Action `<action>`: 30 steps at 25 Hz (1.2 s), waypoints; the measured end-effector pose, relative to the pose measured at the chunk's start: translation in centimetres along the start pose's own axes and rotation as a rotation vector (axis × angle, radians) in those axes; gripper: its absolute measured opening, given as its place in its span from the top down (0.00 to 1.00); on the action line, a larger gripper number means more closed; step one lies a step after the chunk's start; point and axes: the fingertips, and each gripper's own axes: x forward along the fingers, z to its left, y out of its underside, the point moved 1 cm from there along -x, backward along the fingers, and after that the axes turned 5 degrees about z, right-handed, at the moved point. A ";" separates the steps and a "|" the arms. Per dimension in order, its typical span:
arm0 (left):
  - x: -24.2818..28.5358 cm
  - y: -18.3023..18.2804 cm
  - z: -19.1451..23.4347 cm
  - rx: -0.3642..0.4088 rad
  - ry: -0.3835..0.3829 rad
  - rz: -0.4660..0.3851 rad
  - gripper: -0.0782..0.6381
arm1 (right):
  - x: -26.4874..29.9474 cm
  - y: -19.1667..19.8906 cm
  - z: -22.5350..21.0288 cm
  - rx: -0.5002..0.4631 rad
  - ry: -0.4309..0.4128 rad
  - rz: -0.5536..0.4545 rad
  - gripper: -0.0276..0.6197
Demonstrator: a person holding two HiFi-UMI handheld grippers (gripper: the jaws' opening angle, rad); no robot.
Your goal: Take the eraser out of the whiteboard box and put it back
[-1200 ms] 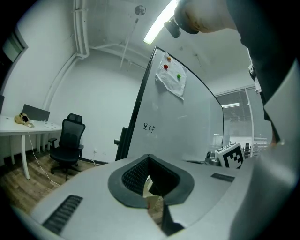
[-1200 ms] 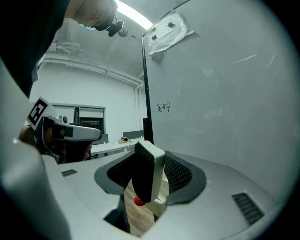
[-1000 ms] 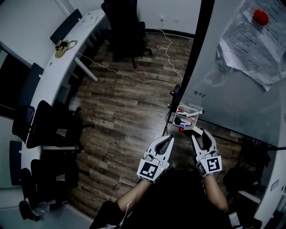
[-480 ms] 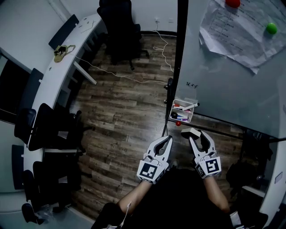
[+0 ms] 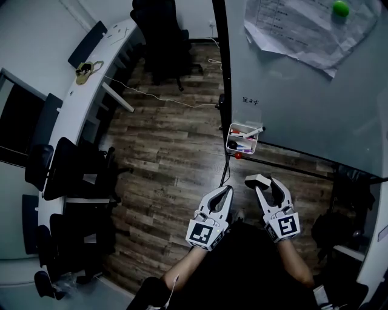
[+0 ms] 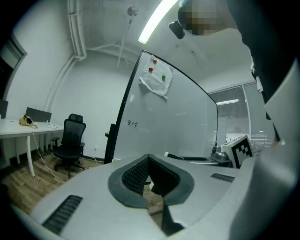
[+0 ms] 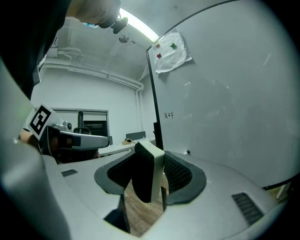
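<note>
Although the whiteboard box (image 5: 231,138) hangs near the middle of the head view, the one eraser (image 5: 256,180) is not inside it. It is lower in the frame, right of centre, over the wooden floor (image 5: 170,157) and well apart from the box. The right gripper (image 5: 267,184) grasps it. In the right gripper view the eraser (image 7: 151,173) stands upright between the two wide-set jaws, dark on its left side and pale on its right.

The left gripper (image 5: 228,189), just beside it at the left, holds nothing. In its own view the two jaws meet at their tips, and only floor shows through the gap behind them.

There are two grippers, one eraser and one box. The box holds several markers (image 5: 245,132), too small to count exactly, and one small red round thing (image 5: 238,155) sits just under it. The box is fixed on the one whiteboard (image 5: 303,97), which fills the upper right. At the top of the board hang papers (image 5: 291,30) with one green magnet (image 5: 341,8).

Along the left side runs one long white desk (image 5: 76,103) with dark chairs (image 5: 66,175) beside it. One black office chair (image 5: 160,36) stands at the top.
</note>
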 end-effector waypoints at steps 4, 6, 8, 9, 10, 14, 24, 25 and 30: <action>-1.0 -0.4 -0.9 0.019 -0.016 -0.008 0.88 | -1.5 0.2 0.5 0.000 -0.020 -0.010 0.65; -1.3 -0.7 -1.1 0.029 -0.017 -0.019 0.88 | -1.7 -0.1 0.9 -0.008 -0.023 -0.017 0.65; -1.5 -0.9 -1.4 0.033 -0.014 -0.021 0.88 | -1.9 -0.2 1.2 -0.012 -0.021 -0.015 0.65; -1.6 -1.0 -1.5 0.036 -0.010 -0.020 0.88 | -2.0 -0.1 1.4 -0.011 -0.017 -0.008 0.65; -1.6 -1.0 -1.6 0.039 -0.005 -0.017 0.88 | -2.2 0.0 1.6 -0.009 -0.012 -0.002 0.65; -1.8 -1.4 -0.9 0.042 0.012 -0.023 0.88 | -2.4 -0.5 2.7 0.019 0.005 -0.030 0.65; -2.8 -2.3 1.3 0.049 0.032 -0.045 0.88 | -2.3 -1.9 5.1 0.009 0.023 -0.090 0.65; -2.7 -2.2 1.4 0.051 0.035 -0.045 0.88 | -2.4 -1.7 5.0 0.006 0.032 -0.073 0.65; -2.2 -1.9 1.5 0.050 0.079 -0.065 0.88 | -2.3 -1.6 5.0 -0.007 0.036 -0.086 0.65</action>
